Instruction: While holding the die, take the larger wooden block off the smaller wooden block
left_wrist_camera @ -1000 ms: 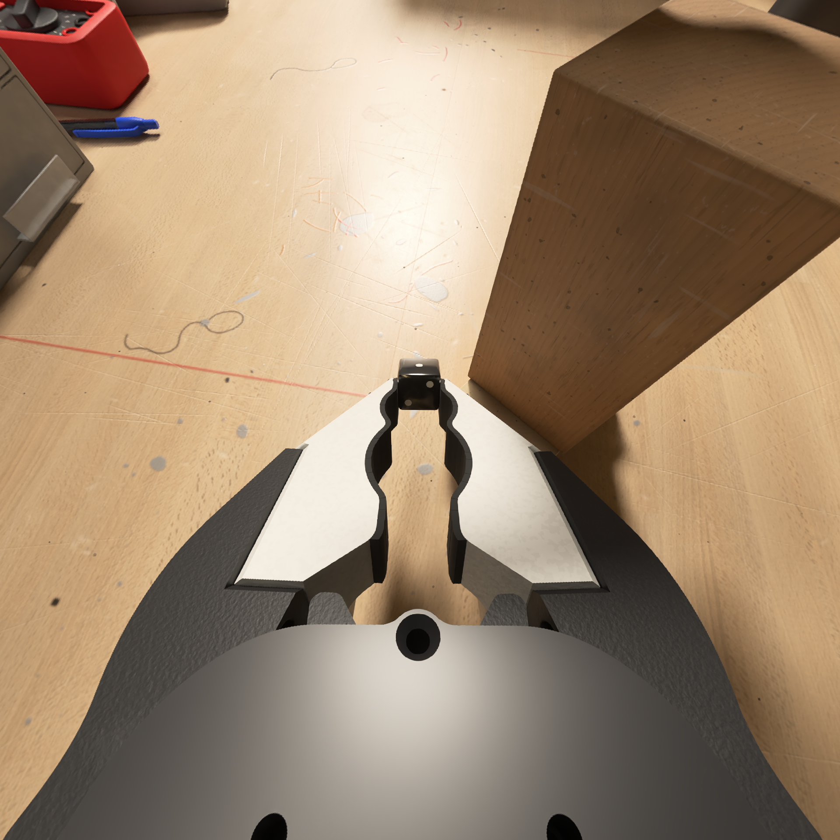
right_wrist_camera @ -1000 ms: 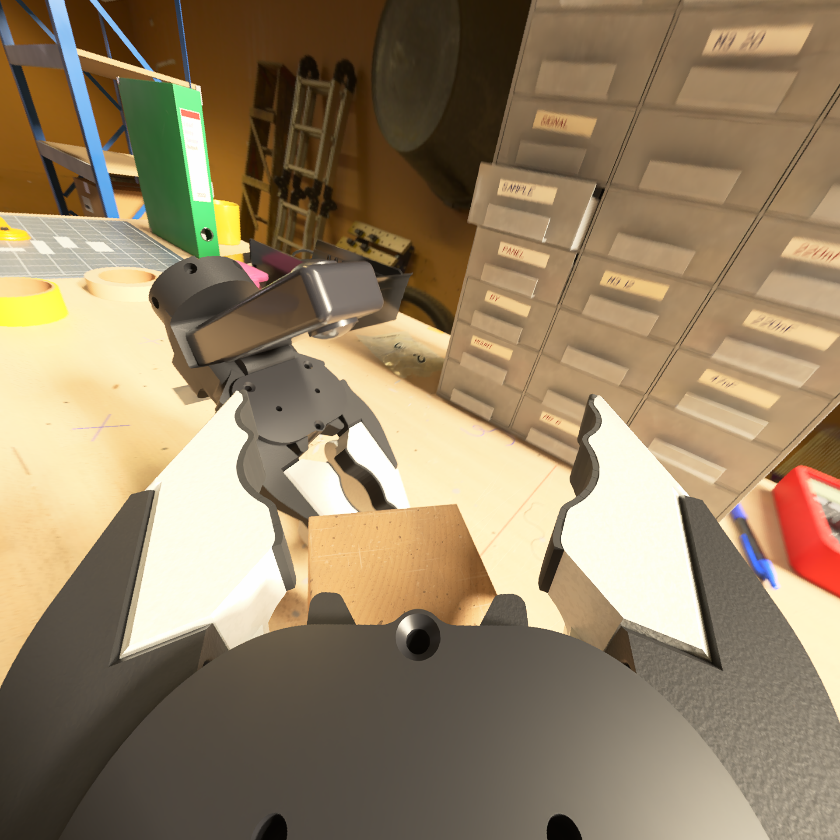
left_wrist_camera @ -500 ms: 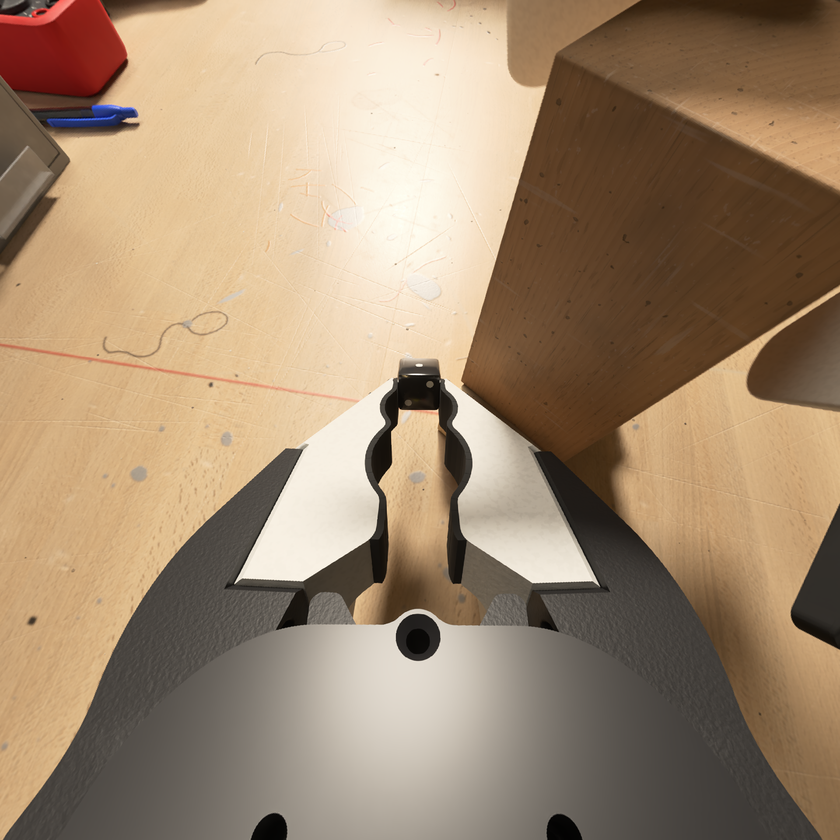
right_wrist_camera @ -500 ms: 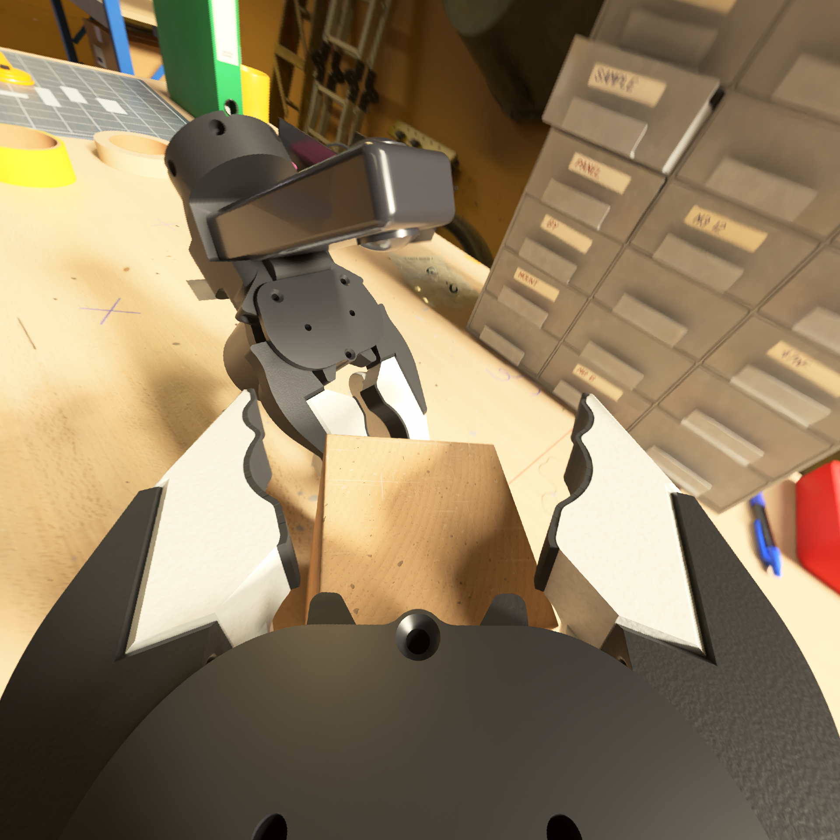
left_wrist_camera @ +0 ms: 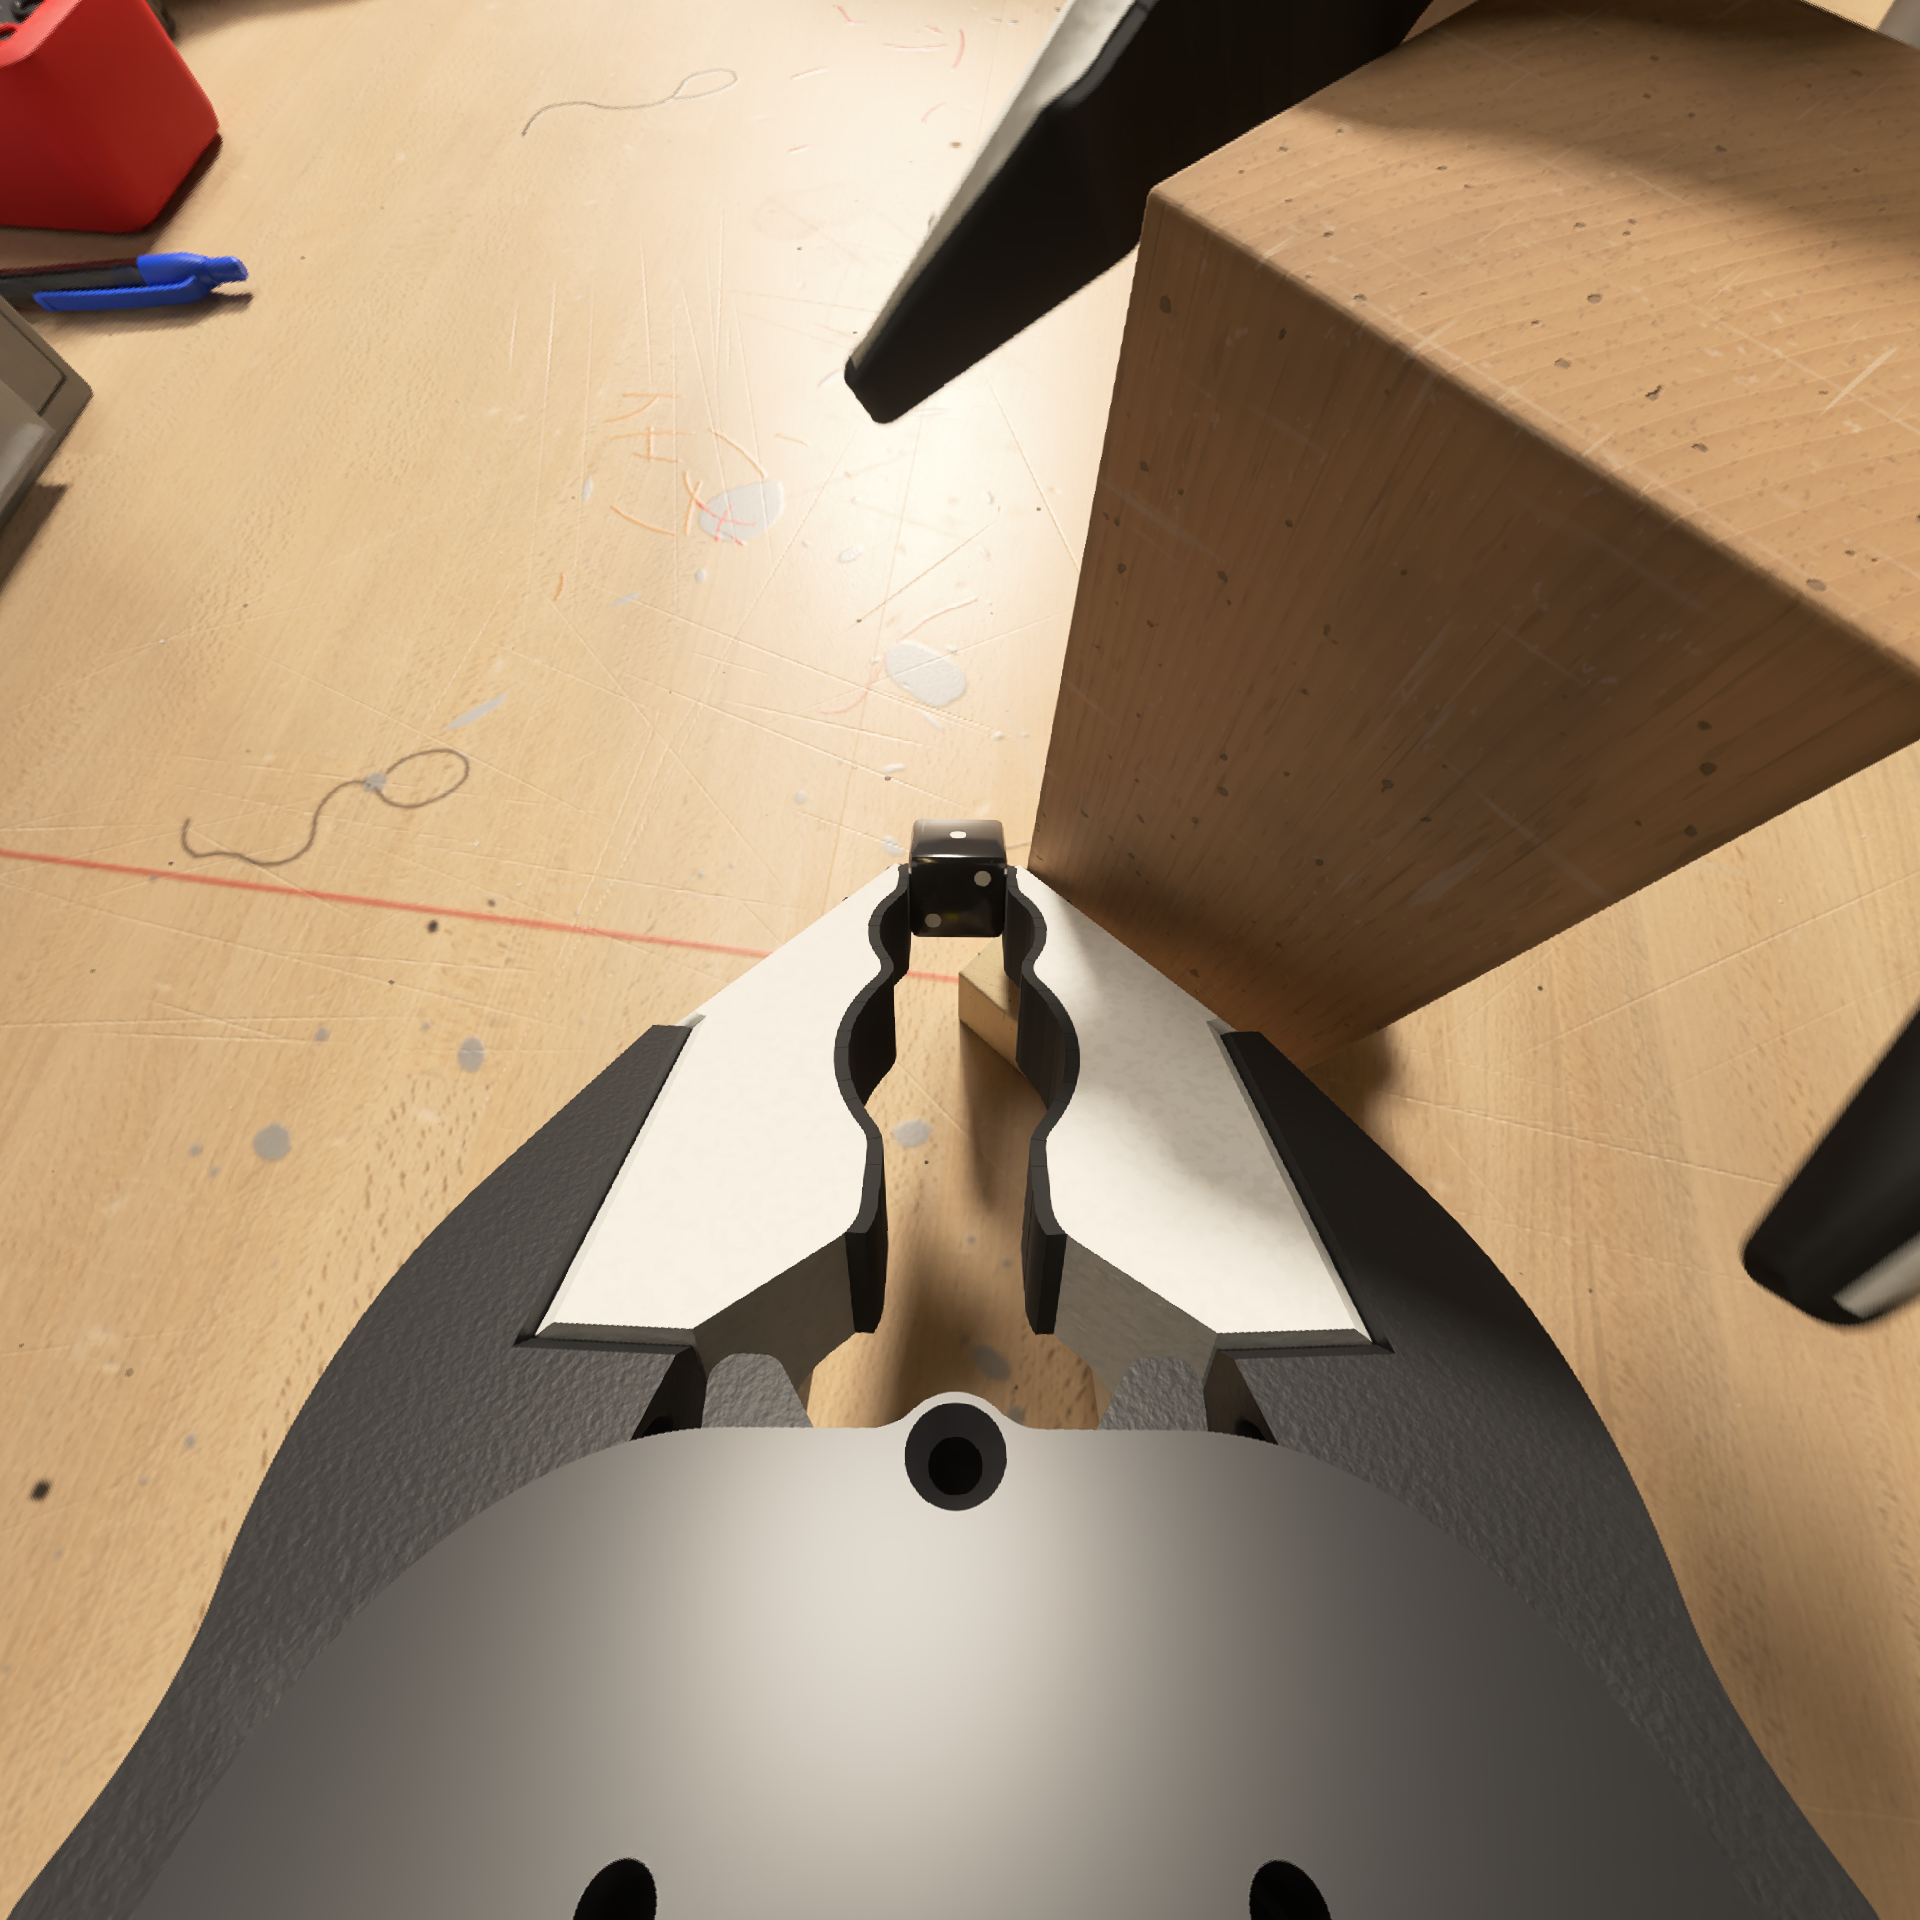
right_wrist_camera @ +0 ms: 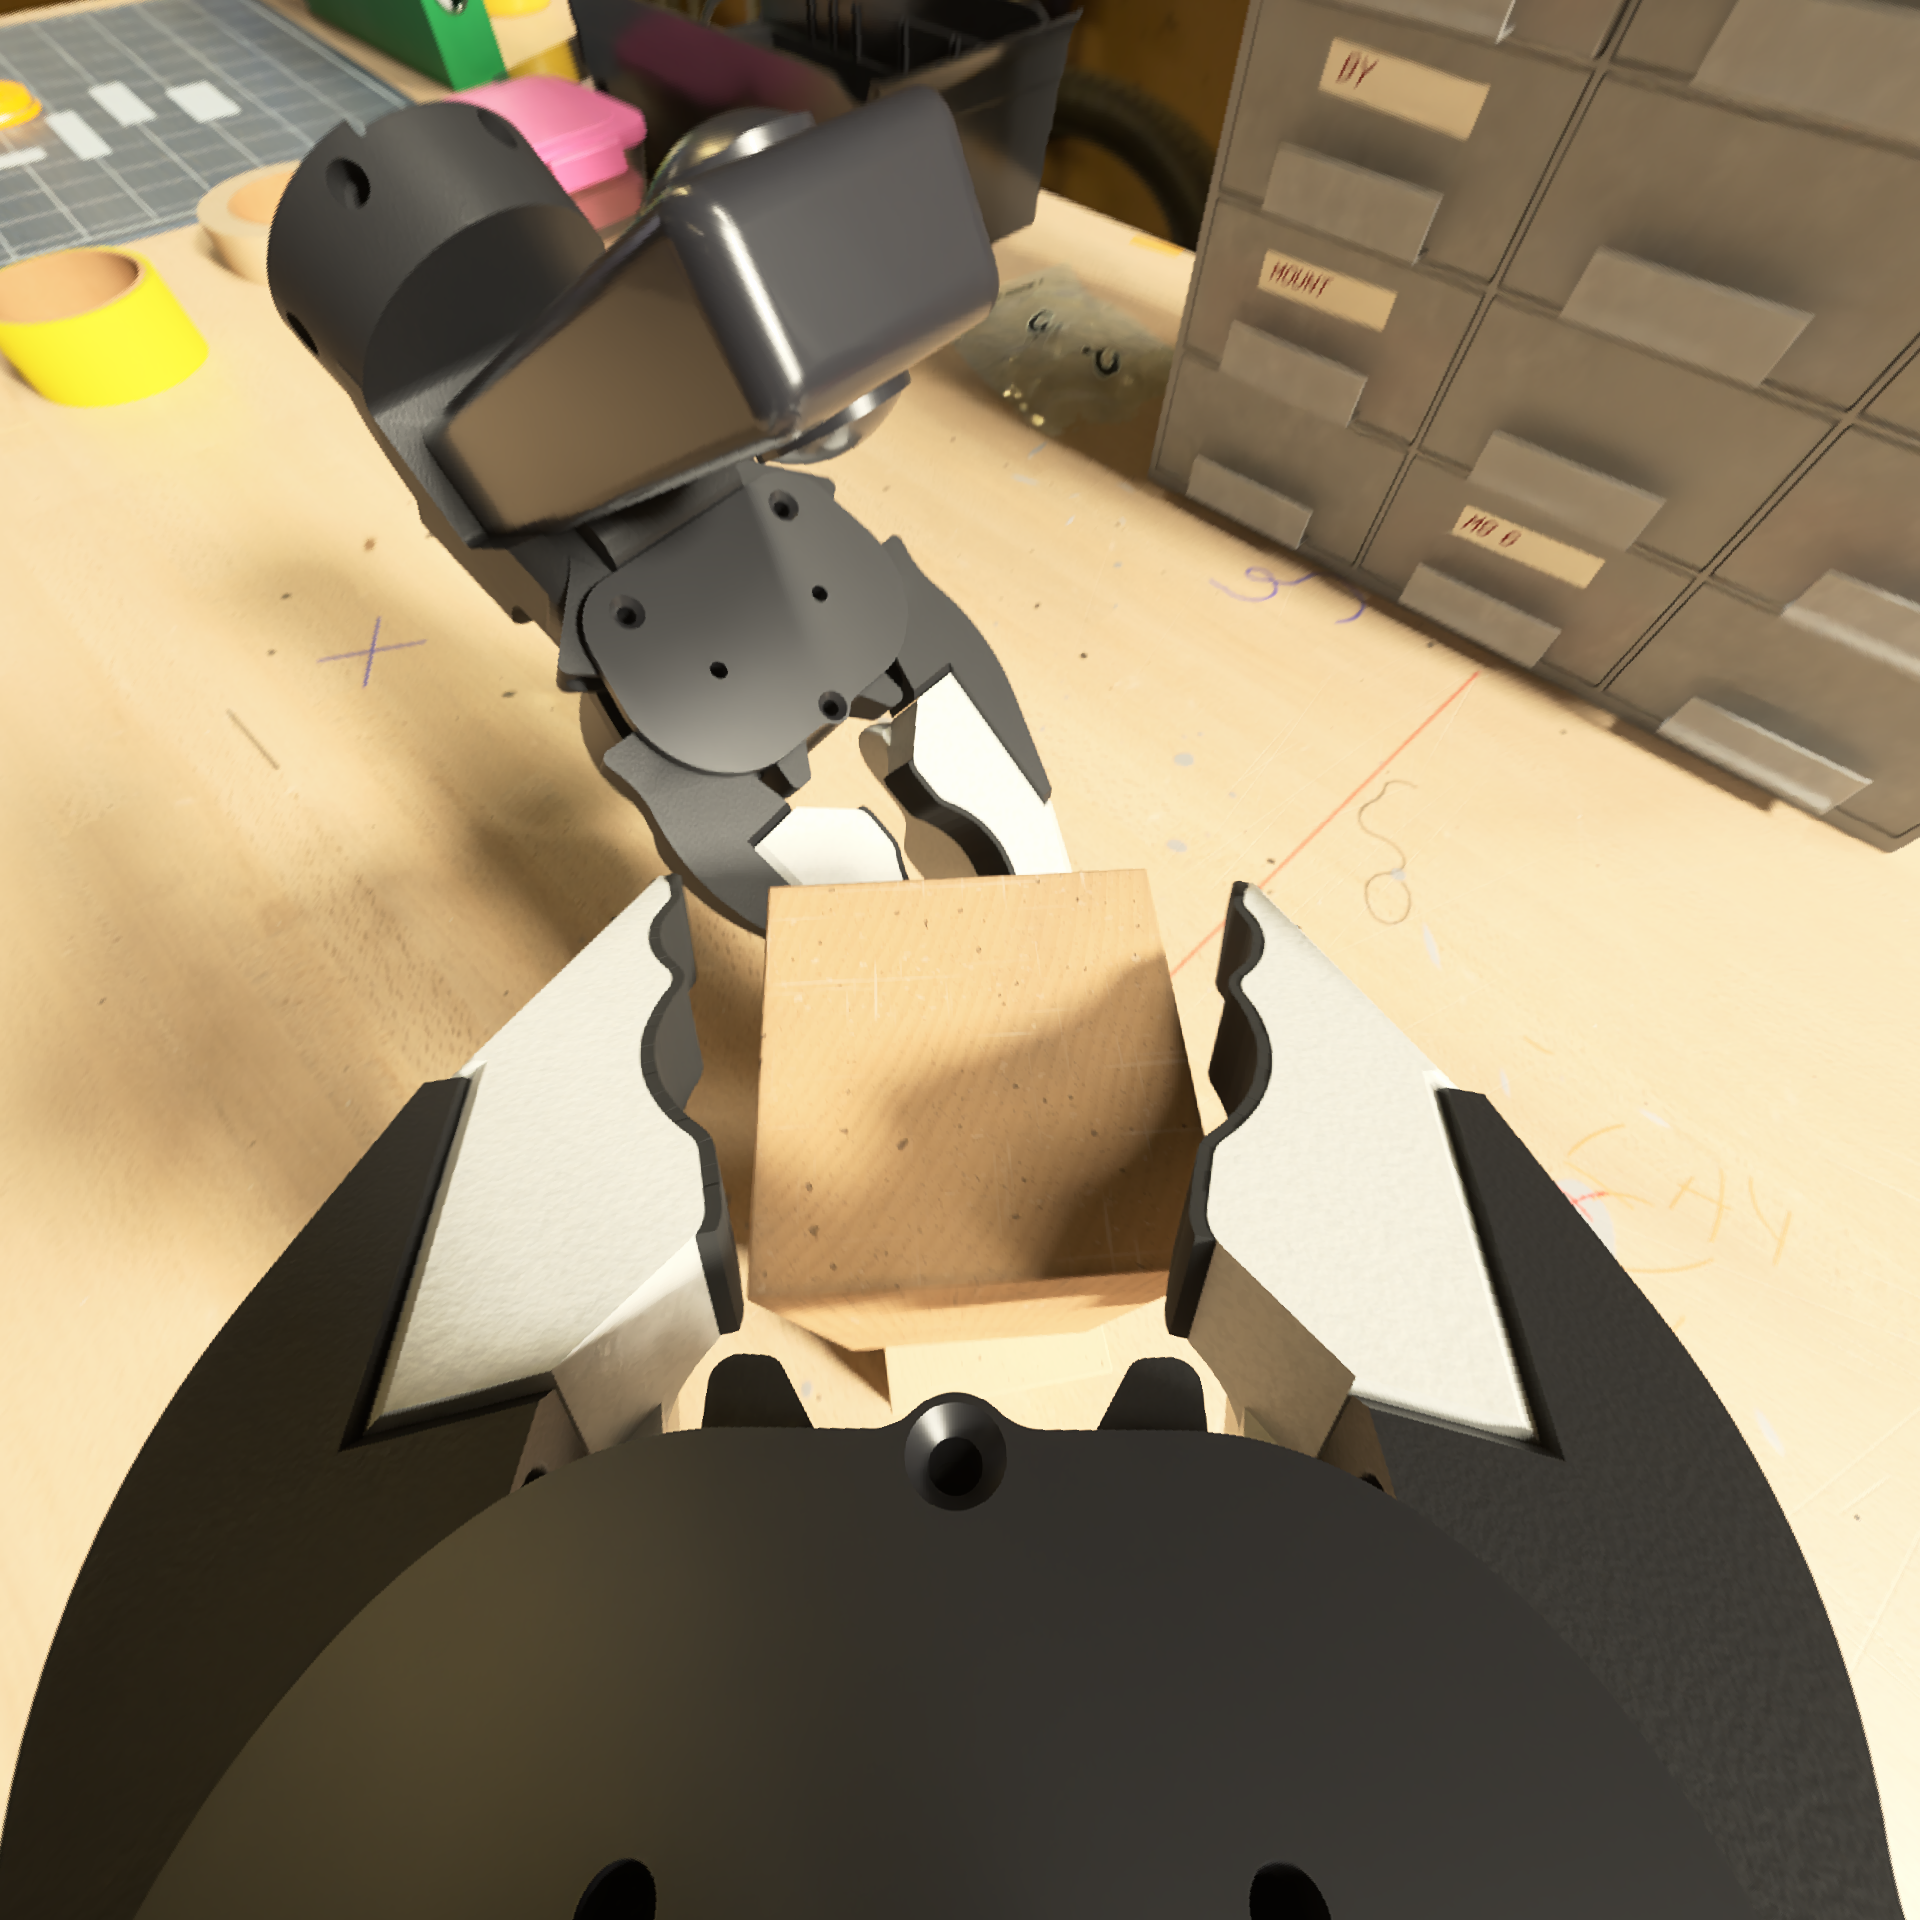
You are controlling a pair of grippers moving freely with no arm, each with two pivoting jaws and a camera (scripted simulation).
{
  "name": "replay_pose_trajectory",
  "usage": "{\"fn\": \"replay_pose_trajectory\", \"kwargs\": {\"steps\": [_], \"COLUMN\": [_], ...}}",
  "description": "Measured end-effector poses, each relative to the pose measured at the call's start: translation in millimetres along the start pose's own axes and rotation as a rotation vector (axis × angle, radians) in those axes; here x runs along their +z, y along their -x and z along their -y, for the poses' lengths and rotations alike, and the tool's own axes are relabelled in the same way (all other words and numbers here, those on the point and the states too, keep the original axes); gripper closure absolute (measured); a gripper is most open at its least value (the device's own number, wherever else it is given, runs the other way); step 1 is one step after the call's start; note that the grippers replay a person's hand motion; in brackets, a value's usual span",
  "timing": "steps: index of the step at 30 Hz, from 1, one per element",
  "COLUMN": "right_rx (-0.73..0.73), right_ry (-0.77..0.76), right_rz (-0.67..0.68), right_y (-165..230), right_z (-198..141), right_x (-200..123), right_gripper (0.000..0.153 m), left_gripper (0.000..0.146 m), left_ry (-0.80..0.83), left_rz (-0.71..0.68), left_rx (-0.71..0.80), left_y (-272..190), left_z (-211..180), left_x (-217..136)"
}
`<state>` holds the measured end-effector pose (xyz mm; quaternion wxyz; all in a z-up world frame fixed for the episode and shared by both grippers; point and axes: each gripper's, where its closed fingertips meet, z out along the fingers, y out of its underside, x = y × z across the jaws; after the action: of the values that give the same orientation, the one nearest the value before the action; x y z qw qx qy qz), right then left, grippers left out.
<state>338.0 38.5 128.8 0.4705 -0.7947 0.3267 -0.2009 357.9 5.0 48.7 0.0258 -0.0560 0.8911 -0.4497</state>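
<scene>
**Left wrist view catches the die; right wrist view frames the block**

Left wrist view shows the left gripper (left_wrist_camera: 957, 883) clenched on a small black die (left_wrist_camera: 957, 879) with white pips, pinched at the very fingertips just beside the lower corner of the larger wooden block (left_wrist_camera: 1475, 582). A pale corner of the smaller wooden block (left_wrist_camera: 987, 1006) peeks out between the fingers, under the big one. Two dark fingers of the other gripper flank the large block, and a red box (left_wrist_camera: 94, 114) and a blue pen (left_wrist_camera: 140, 283) lie far left on the workbench (left_wrist_camera: 416, 520).

Right wrist view hides the die behind the block. It shows the right gripper (right_wrist_camera: 956, 914) spread wide, one finger on either side of the larger block's (right_wrist_camera: 966, 1081) speckled, lightly scratched top, neither touching it. Beyond stand a grey drawer cabinet (right_wrist_camera: 1621, 343) and a yellow tape roll (right_wrist_camera: 94, 322).
</scene>
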Motion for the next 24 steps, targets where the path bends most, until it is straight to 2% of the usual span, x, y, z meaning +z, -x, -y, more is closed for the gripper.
{"fn": "replay_pose_trajectory", "kwargs": {"steps": [2, 6, 17, 20, 24], "right_rx": [0.002, 0.008, 0.033, 0.053, 0.025], "right_ry": [0.036, 0.13, 0.339, 0.337, 0.313], "right_rz": [0.028, 0.086, 0.236, 0.267, 0.276], "right_y": [0.2, -0.7, -2.0, -0.2, -3.6], "right_z": [-4.0, -11.7, -27.0, -26.2, -25.9], "right_x": [-2.6, -8.2, -25.1, -30.7, -32.8], "right_gripper": [0.056, 0.052, 0.058, 0.077, 0.078], "left_gripper": [0.13, 0.13, 0.13, 0.13, 0.13], "left_ry": [0.008, 0.018, 0.067, 0.069, 0.06], "left_rz": [0.003, 0.012, 0.024, 0.032, 0.032], "left_rx": [0.006, 0.022, 0.052, 0.053, 0.062], "left_y": [-1.1, -3.6, -13.3, -13.9, -15.7], "left_z": [0.6, 2.7, 5.4, 6.6, 9.5], "left_x": [0.9, 3.3, 15.9, 18.0, 17.9]}}
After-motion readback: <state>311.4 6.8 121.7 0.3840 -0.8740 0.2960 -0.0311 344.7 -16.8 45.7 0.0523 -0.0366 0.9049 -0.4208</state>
